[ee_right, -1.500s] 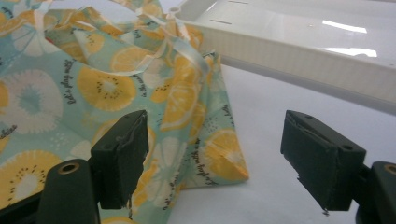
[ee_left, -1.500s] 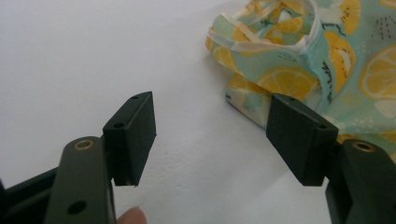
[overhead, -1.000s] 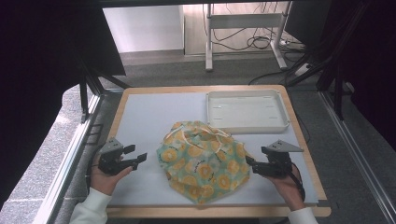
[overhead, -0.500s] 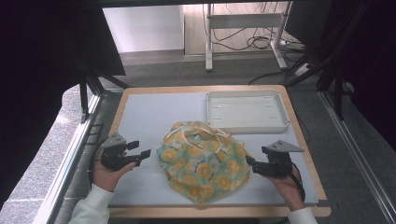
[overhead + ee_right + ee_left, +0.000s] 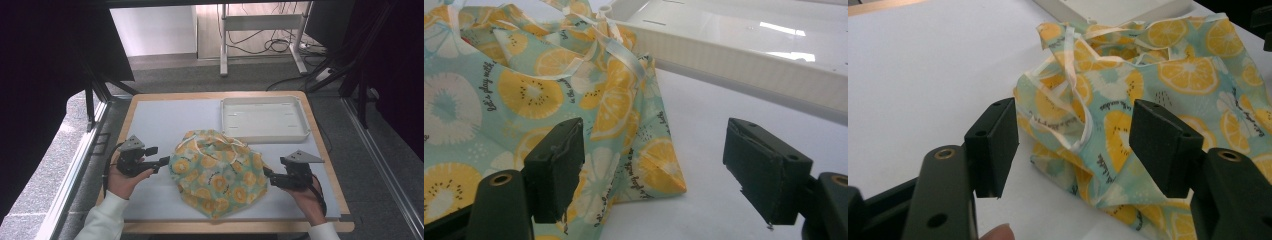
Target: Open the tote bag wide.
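Surface: we are finding a pale grey wood-edged table [image 5: 165, 120] bearing a citrus-print cloth bag [image 5: 217, 172] and white plastic tray [image 5: 263, 119].
Claws: left gripper [image 5: 159, 162] and right gripper [image 5: 269, 176] are both standing parted, flanking the bag.
Room: dark carpet [image 5: 200, 75] is lying beyond.

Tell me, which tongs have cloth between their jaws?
The left tongs: the bag's edge lies between its open jaws. The right tongs stand beside a corner.

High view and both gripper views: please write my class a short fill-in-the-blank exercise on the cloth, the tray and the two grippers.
1. The crumpled cloth is printed with slices of ____ fruit.
2. The white tray holds ____.
3. The left gripper and the right gripper both have their jaws ____.
4. The cloth lies ____ the two grippers.

Missing words: citrus; nothing; open; between
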Motion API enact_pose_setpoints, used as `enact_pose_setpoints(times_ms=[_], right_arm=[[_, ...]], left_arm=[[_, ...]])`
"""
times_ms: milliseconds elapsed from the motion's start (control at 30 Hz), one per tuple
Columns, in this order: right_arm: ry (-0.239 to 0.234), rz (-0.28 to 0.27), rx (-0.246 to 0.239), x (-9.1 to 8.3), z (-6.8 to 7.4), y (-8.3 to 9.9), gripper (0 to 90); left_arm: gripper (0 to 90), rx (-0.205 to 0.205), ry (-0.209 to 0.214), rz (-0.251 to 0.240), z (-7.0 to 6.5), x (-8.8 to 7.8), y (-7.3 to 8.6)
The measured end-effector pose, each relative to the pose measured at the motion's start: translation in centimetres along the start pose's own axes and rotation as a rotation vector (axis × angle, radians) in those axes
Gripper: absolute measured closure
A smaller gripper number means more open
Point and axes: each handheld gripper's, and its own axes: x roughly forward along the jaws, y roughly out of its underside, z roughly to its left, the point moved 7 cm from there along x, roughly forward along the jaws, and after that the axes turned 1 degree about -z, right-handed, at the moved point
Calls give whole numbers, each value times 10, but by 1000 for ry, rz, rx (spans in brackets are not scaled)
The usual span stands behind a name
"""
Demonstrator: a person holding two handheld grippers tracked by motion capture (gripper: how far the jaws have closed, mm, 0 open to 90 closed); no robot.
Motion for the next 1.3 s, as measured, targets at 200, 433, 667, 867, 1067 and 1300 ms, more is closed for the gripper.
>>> enact_pose_setpoints(times_ms=[200, 433, 667, 867, 1067, 1300], right_arm=[[7, -1, 2, 0, -2, 0, 244], [11, 11, -5, 2, -2, 2, 244], [15, 14, -13, 3, -2, 2, 244], [27, 19, -28, 2, -3, 3, 241], [30, 21, -29, 2, -4, 3, 240], [38, 22, -33, 2, -3, 3, 240]], left_arm=[[369, 11, 11, 26, -1, 10, -6], [374, 25, 18, 53, -1, 29, -19], [374, 25, 29, 89, 3, 53, -30], [395, 9, 39, 125, 8, 70, -31], [457, 13, 40, 152, 9, 80, -29], [742, 40, 43, 161, 4, 85, -25]])
